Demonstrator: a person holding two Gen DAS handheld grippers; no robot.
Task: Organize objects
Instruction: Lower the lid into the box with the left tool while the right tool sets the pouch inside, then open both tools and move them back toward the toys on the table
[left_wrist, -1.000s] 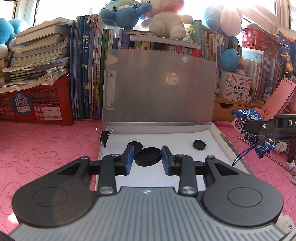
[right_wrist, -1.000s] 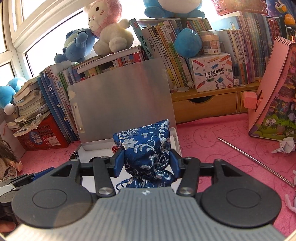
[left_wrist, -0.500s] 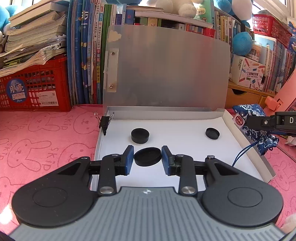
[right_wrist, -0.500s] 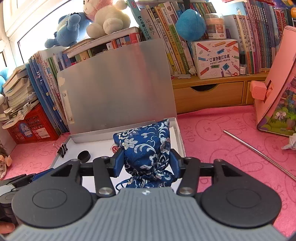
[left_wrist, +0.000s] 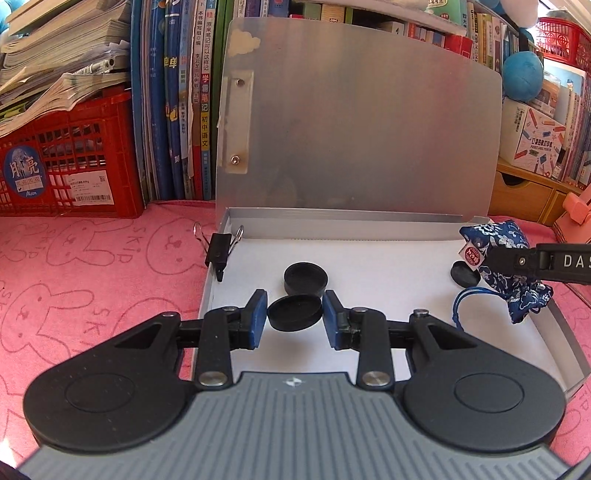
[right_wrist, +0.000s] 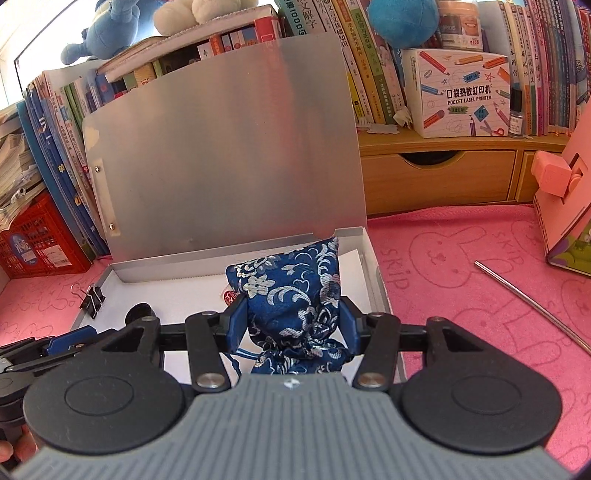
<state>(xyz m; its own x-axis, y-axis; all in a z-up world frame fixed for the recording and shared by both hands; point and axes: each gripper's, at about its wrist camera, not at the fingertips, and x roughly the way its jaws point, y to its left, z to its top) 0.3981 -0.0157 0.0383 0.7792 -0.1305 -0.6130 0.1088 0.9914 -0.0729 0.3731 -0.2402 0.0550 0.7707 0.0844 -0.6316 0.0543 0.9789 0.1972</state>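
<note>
An open silver metal box (left_wrist: 406, 218) with a white floor lies on the pink cloth, lid upright. My left gripper (left_wrist: 294, 314) is shut on a black round cap (left_wrist: 294, 311) and holds it over the box's near left part. Two more black caps (left_wrist: 306, 277) (left_wrist: 463, 272) lie on the box floor. My right gripper (right_wrist: 293, 321) is shut on a blue embroidered drawstring pouch (right_wrist: 295, 291) over the box's right side; the pouch also shows in the left wrist view (left_wrist: 509, 266).
A black binder clip (left_wrist: 218, 248) sits on the box's left rim. A red crate (left_wrist: 70, 158) and rows of books stand behind. A wooden drawer shelf (right_wrist: 439, 177), a pink stand (right_wrist: 565, 206) and a metal rod (right_wrist: 532, 302) are to the right.
Both grippers have moved forward and down toward the box. The pouch now hangs over the box's right side. The left gripper's cap is lower, near the box floor.
</note>
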